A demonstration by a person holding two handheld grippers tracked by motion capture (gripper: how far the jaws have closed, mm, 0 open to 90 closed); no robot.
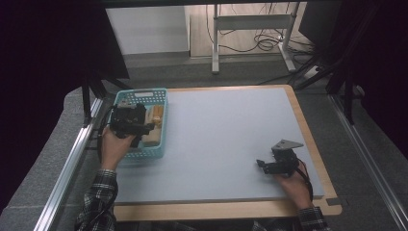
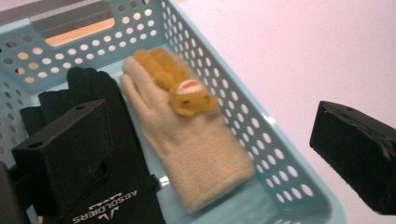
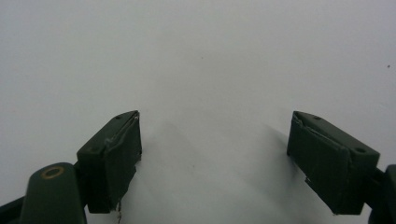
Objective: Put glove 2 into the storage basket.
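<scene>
A light blue perforated basket stands at the table's left edge. Inside it lie a beige knitted glove with an orange plush animal on its back and a black glove printed with white lettering. My left gripper hovers over the basket, jaws wide apart with nothing between them; in the left gripper view the gripper spans the beige glove. My right gripper rests near the table's front right, open over bare surface, and the right gripper view has the gripper empty.
The grey mat covers the wooden table, whose rim borders it. Metal rails run along both sides. A desk frame and cables stand on the floor beyond the far edge.
</scene>
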